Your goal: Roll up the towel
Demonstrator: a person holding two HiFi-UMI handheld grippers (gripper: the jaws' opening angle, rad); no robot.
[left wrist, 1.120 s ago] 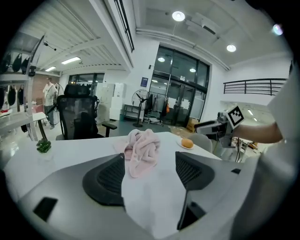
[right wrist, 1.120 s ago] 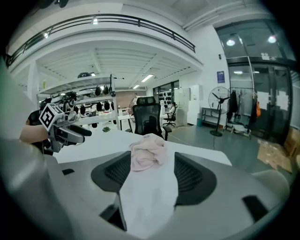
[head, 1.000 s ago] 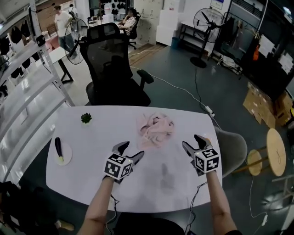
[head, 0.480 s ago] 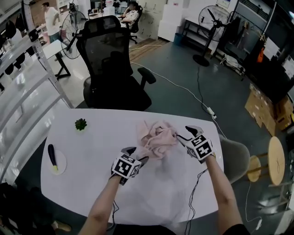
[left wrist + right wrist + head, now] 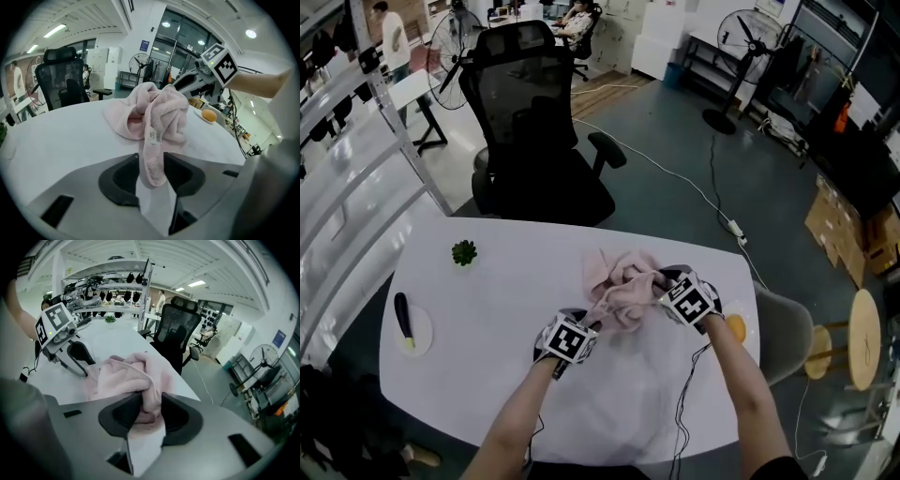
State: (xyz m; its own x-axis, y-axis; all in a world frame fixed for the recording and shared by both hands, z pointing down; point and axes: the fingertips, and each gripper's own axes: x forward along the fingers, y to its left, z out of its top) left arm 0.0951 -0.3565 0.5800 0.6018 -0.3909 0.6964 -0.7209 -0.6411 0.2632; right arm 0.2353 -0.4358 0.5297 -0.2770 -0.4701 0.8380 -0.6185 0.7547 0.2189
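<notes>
Both the left tool (image 5: 589,325) and right tool (image 5: 662,279), jaws just closing, clamp the crumpled pink towel (image 5: 623,283).

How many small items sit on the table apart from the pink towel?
3: a small green plant far left, an eggplant on a plate at the left edge, an orange at the right edge. The towel may hide more.

Evenly bright, sharp, fisheye-warped edges, dark corners
</notes>
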